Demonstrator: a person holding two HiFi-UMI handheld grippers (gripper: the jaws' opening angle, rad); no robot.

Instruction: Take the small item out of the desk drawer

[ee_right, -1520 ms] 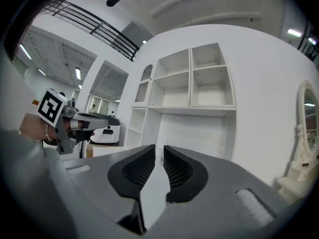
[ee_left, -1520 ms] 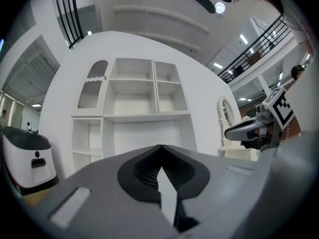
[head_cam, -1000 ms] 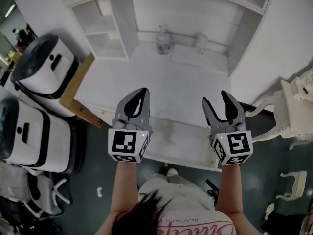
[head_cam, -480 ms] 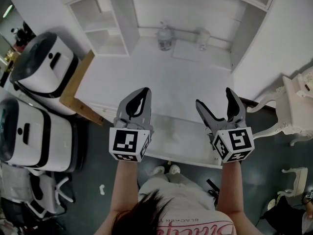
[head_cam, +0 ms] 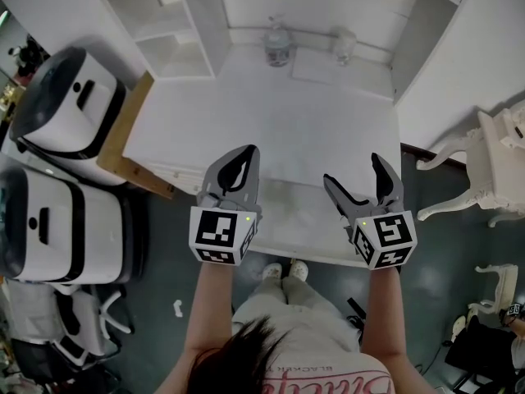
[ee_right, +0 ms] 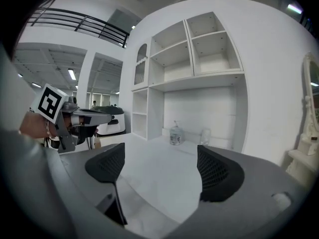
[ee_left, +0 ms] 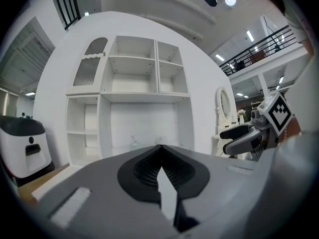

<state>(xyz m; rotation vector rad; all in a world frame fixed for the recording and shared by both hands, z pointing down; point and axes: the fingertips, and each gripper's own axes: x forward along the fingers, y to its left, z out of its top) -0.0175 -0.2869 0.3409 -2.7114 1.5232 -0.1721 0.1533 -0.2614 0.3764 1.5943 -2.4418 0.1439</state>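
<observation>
A: Which step?

B: Approach, by my reading. The left hand-held gripper (head_cam: 244,153) and the right hand-held gripper (head_cam: 353,171) hang over the near edge of the white bench (head_cam: 279,121), and neither touches anything.

A: Jaws?

B: Left: pressed together, nothing between them. Right: wide apart and empty; they have just been opening. I take that as getting ready to grasp.

A: The drawer?

B: A pale slab juts out under the front edge, between the two grippers. It is probably the drawer (head_cam: 299,220), already pulled out, but the head view is too washed out to be sure.

A: And the small item?

B: I can't make it out in any view. Presumably it lies in that drawer, below the grippers.

A: What does the next move call for?

B: The open right gripper needs to tip down into the drawer, with its jaws either side of the item before they close.

A: How do the views differ?

B: Only the head view shows the front edge and the slab. Both gripper views look across the bench top to the shelves (ee_left: 130,71) and the jar (ee_right: 175,135) at the back, and they miss the drawer entirely. They do settle how the jaws stand.
</observation>
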